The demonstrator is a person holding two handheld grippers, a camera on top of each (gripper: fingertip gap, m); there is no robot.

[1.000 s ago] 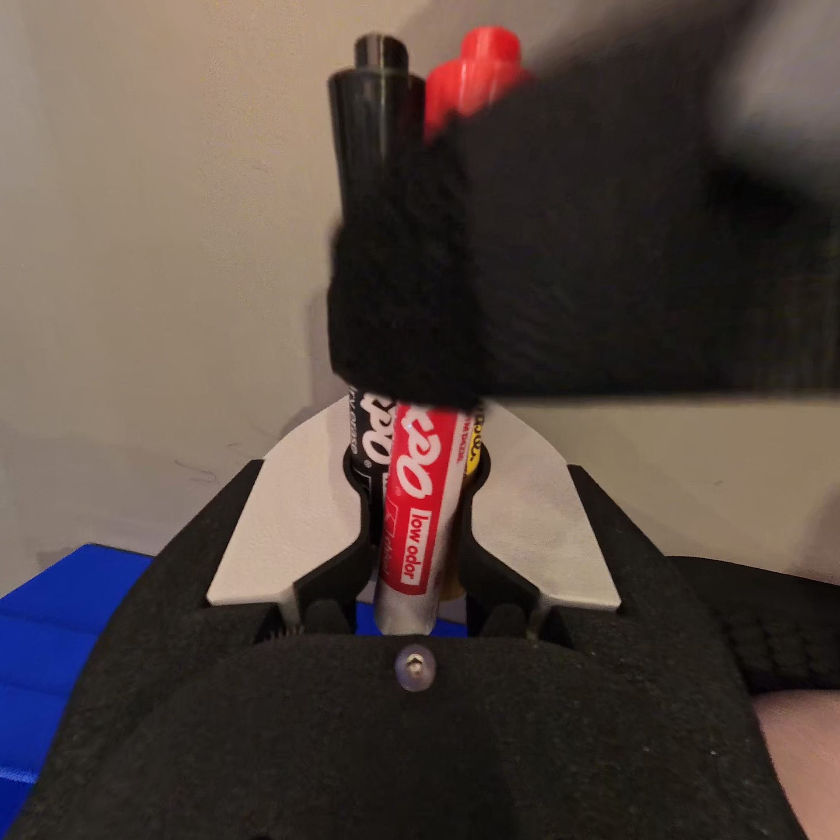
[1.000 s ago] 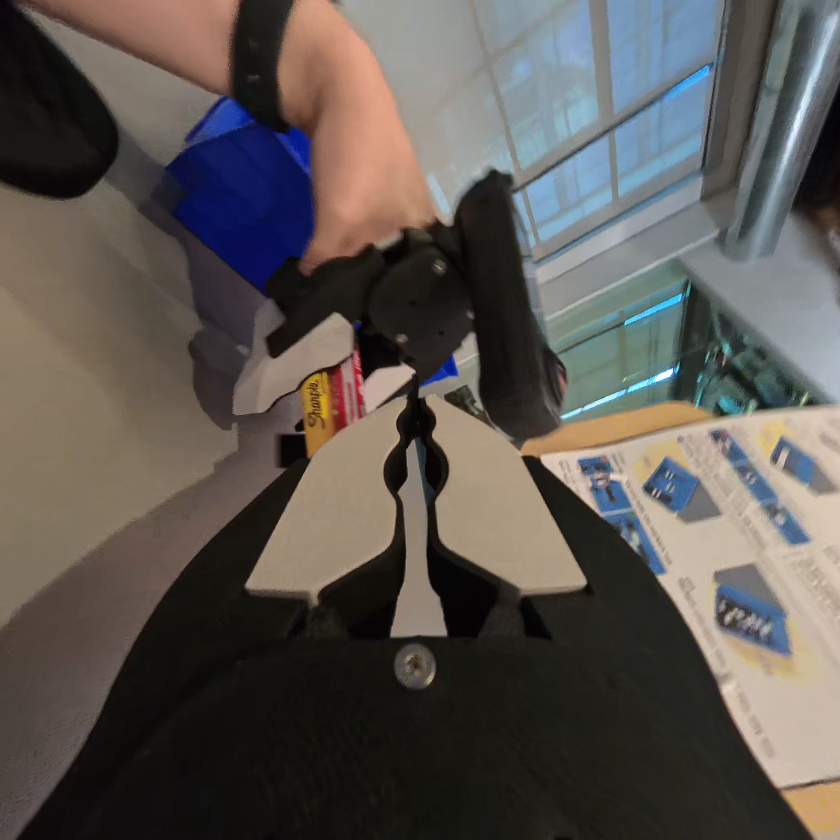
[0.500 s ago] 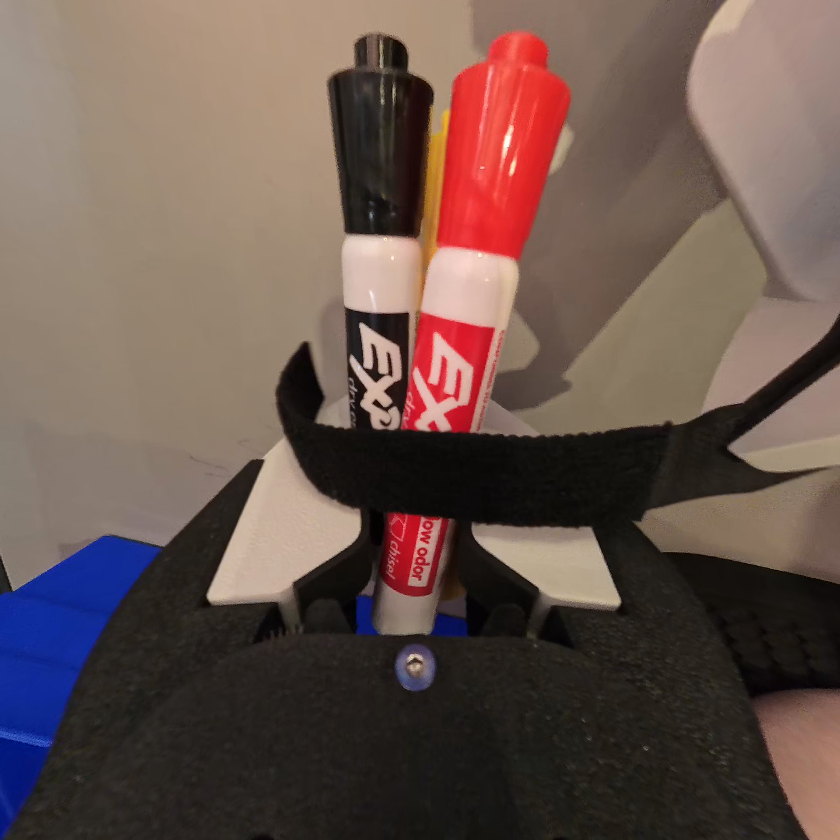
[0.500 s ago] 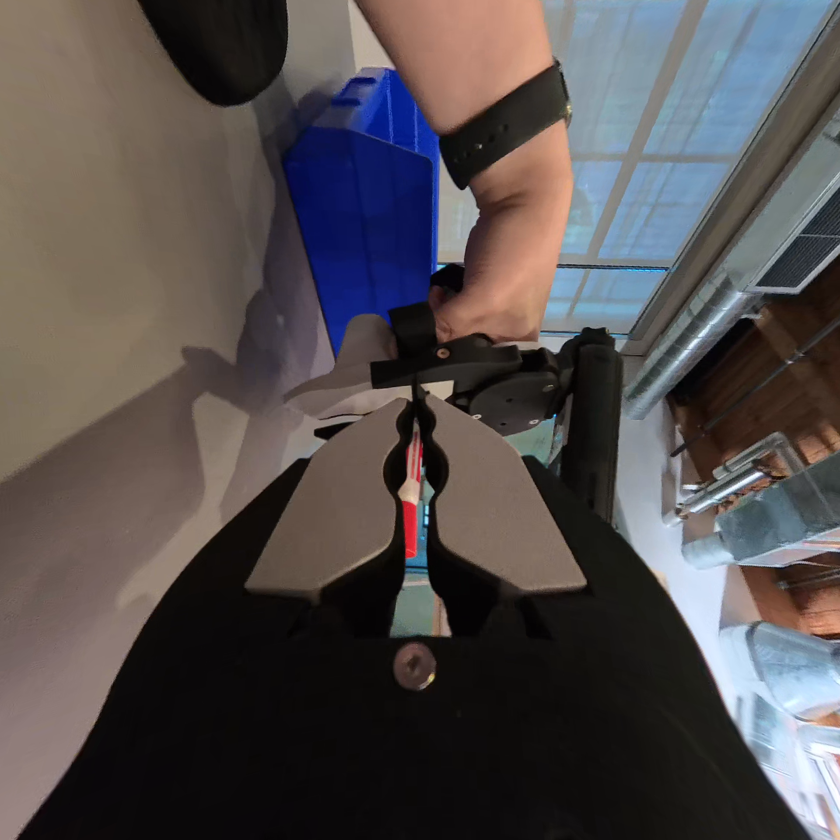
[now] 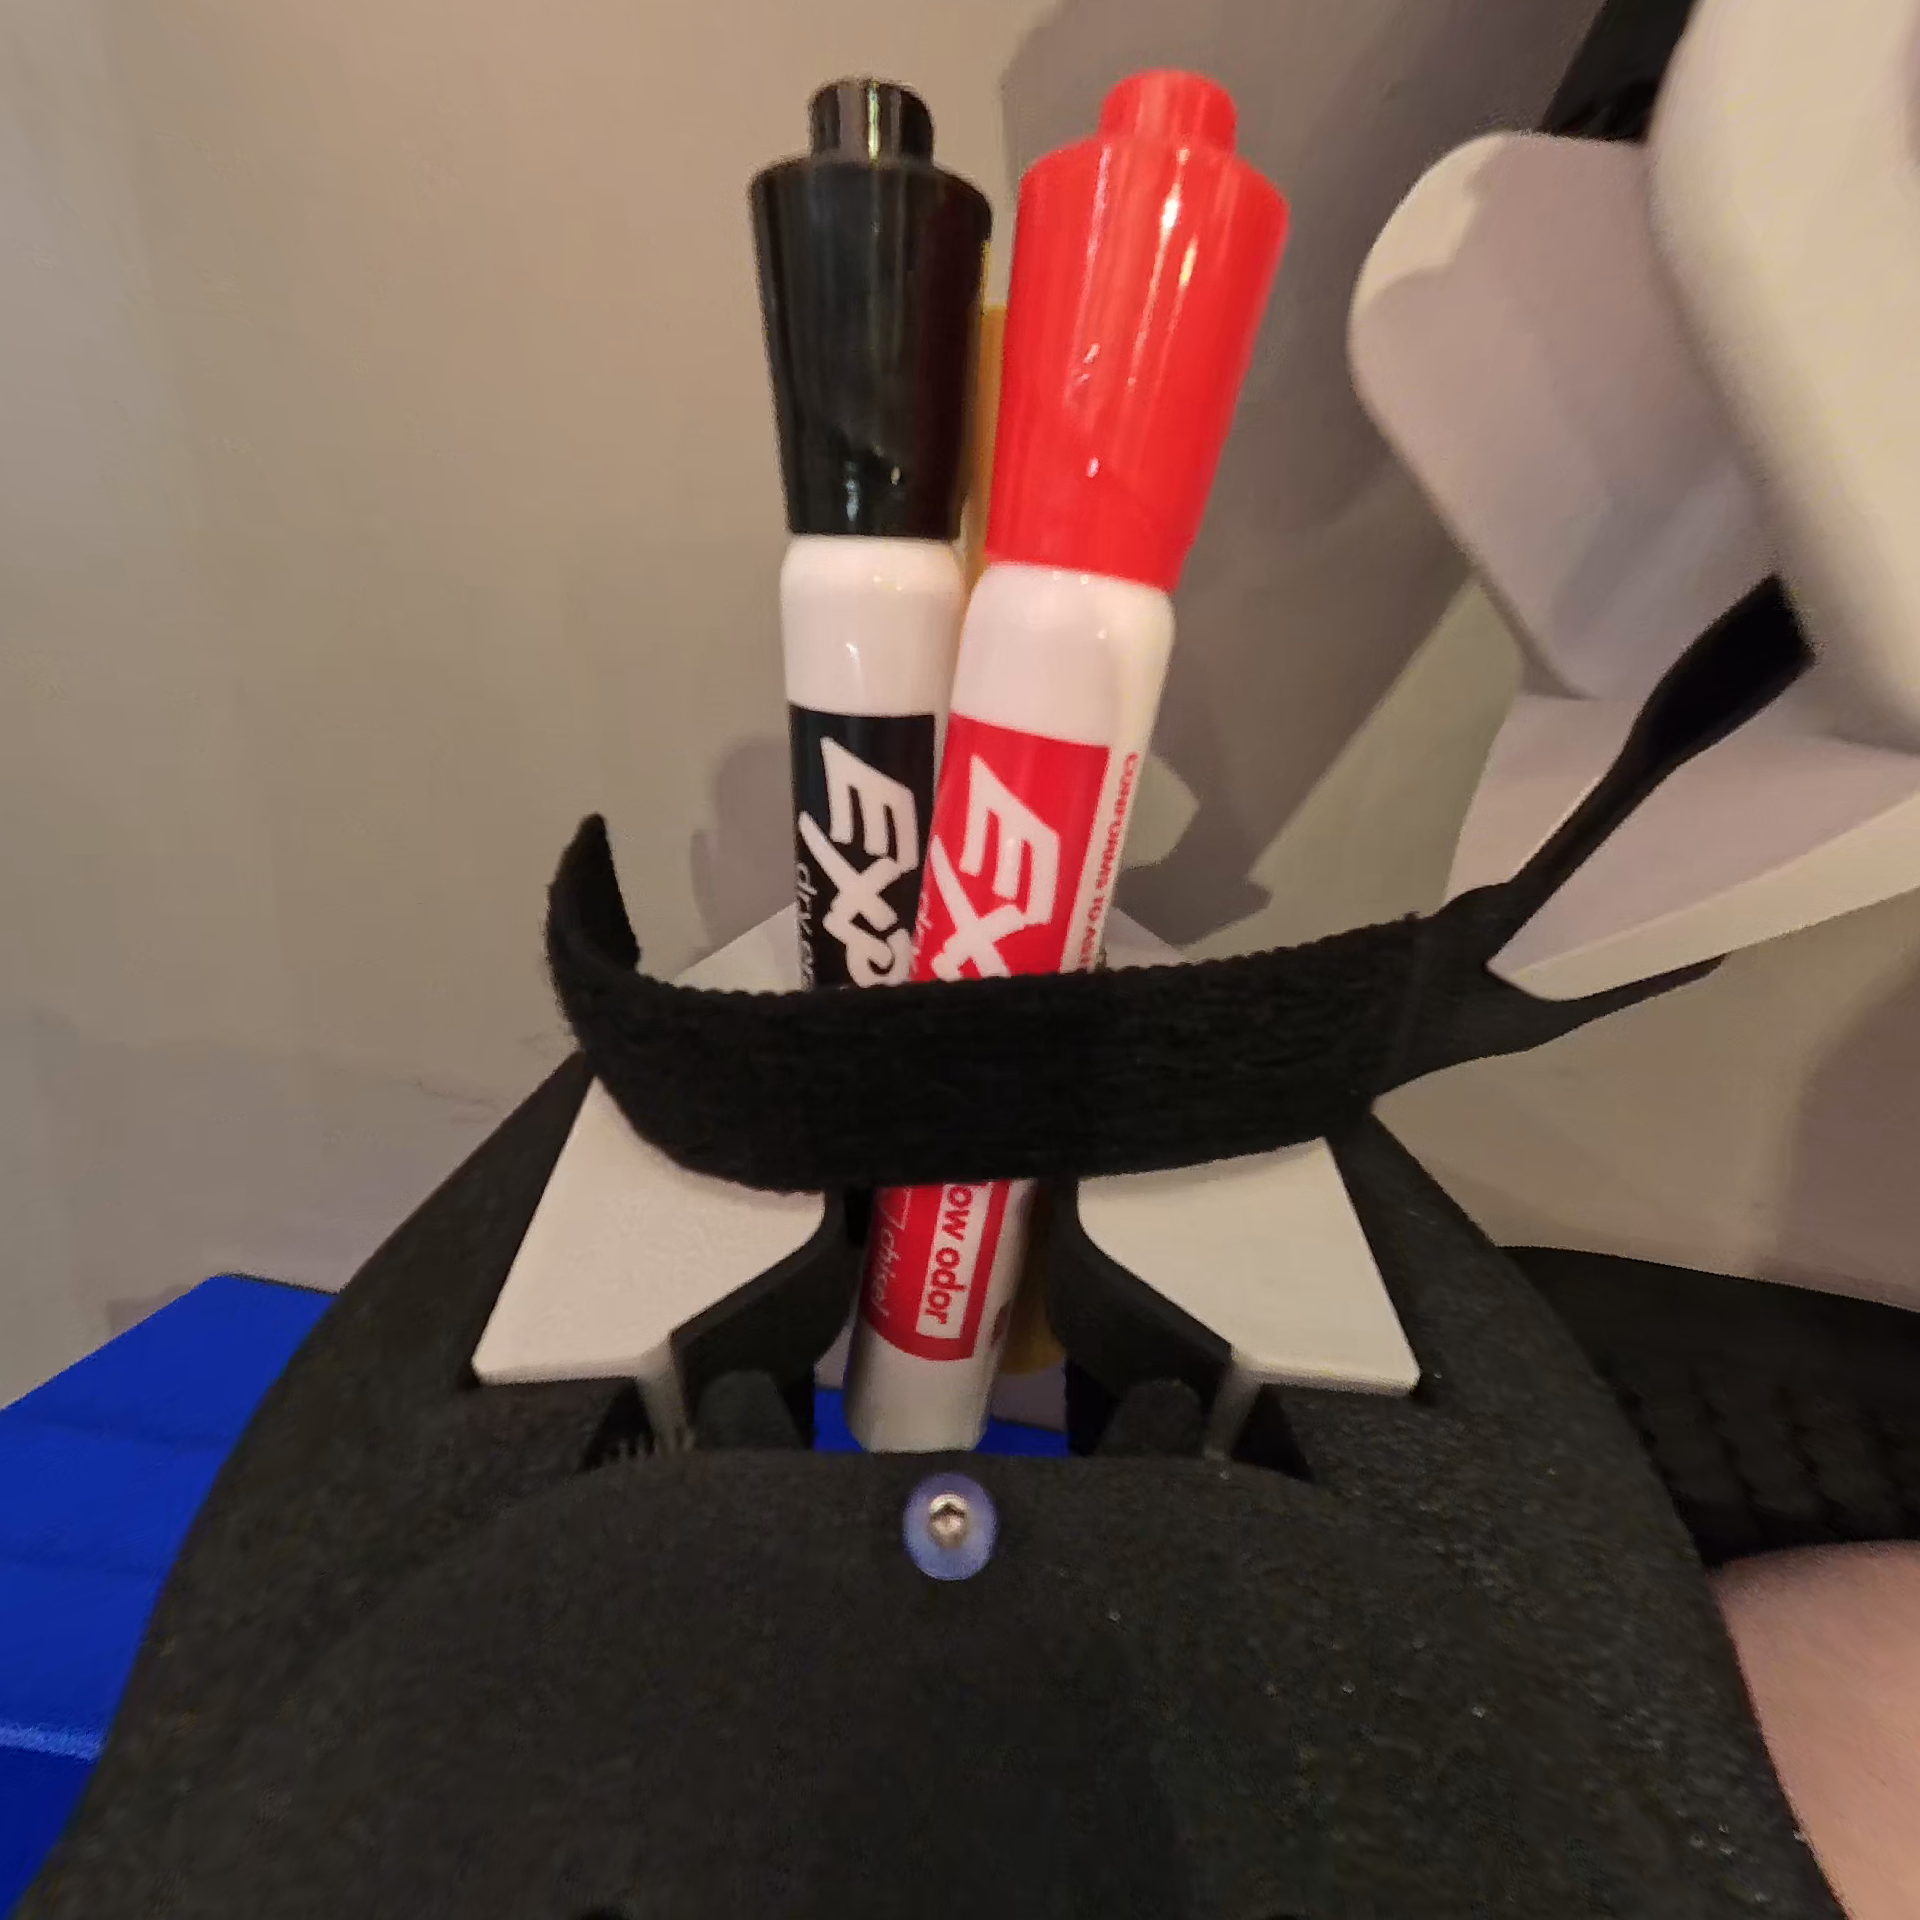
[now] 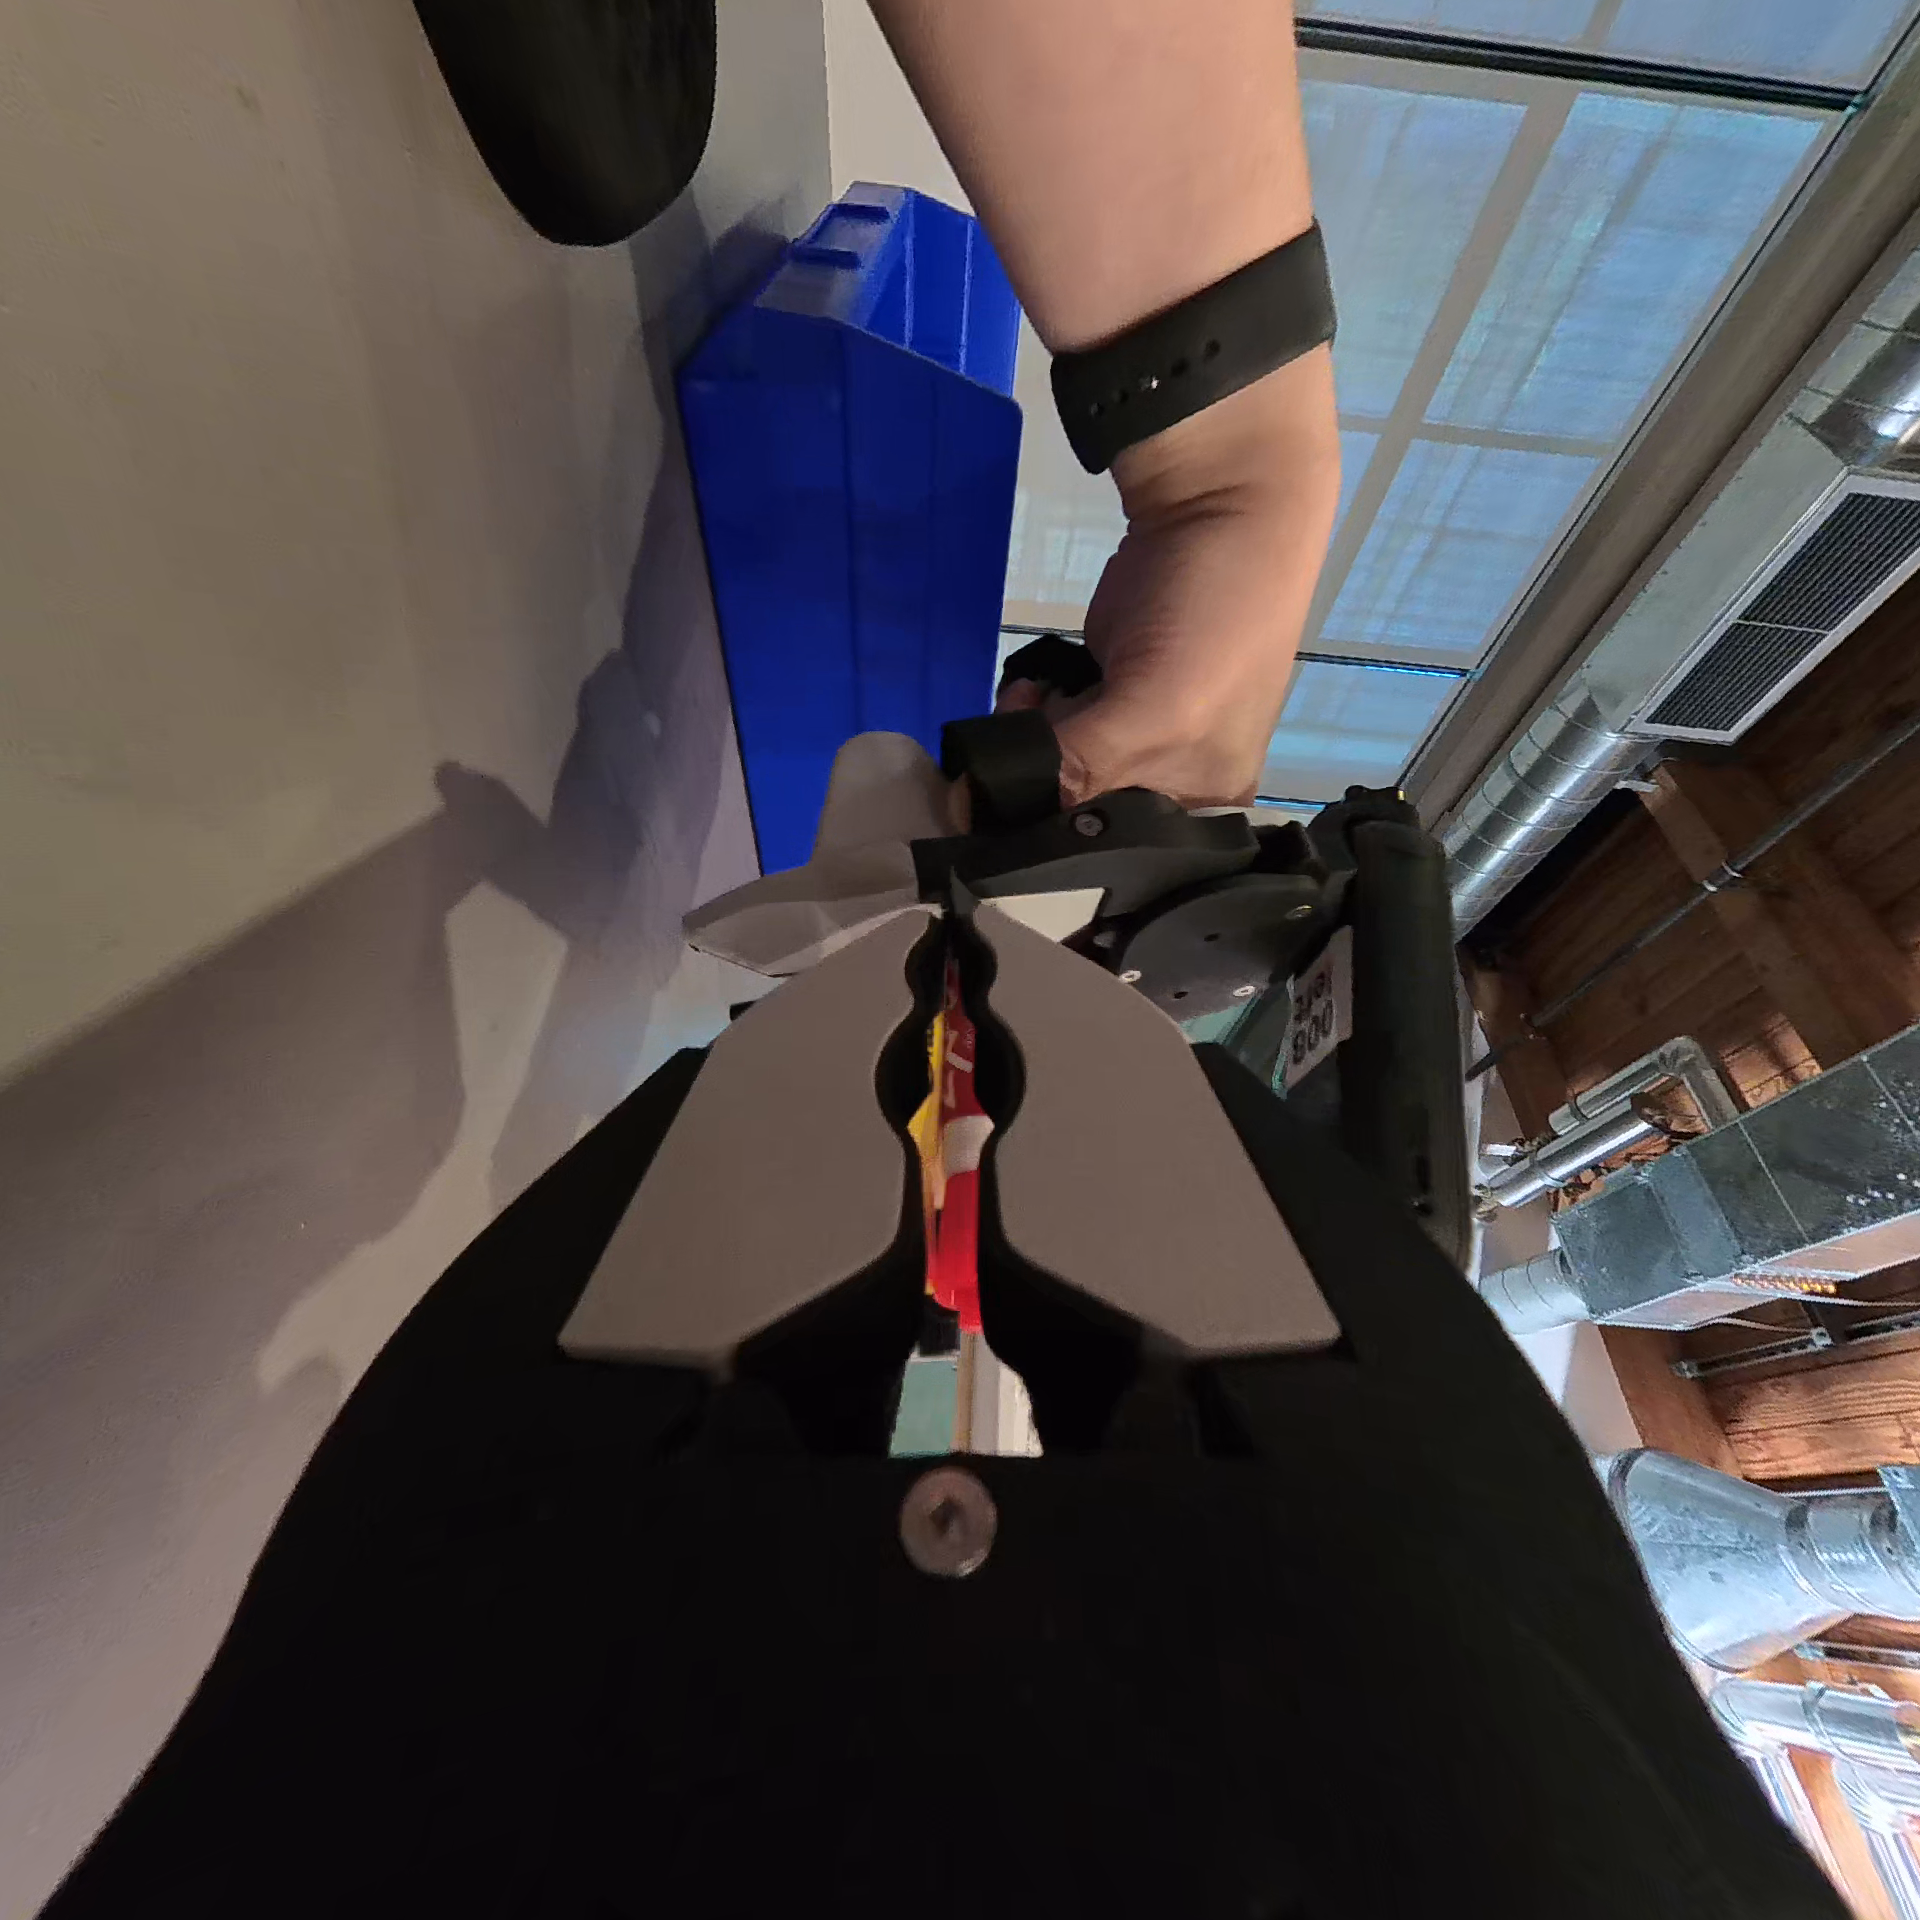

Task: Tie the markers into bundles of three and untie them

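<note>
Printed labels run along the black marker and red marker; a small, possibly numbered, sticker sits on the left hand-held gripper.

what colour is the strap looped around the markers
Black strap, loosely looped around the markers; clearest in the left wrist view.

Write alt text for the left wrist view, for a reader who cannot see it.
The left hand-held gripper clamps three upright markers: a black marker, a red marker and a yellow marker mostly hidden behind them. A loose black strap loops across their front, its end running up to the right toward a blurred pale gripper finger. A blue bin shows at lower left.
</note>
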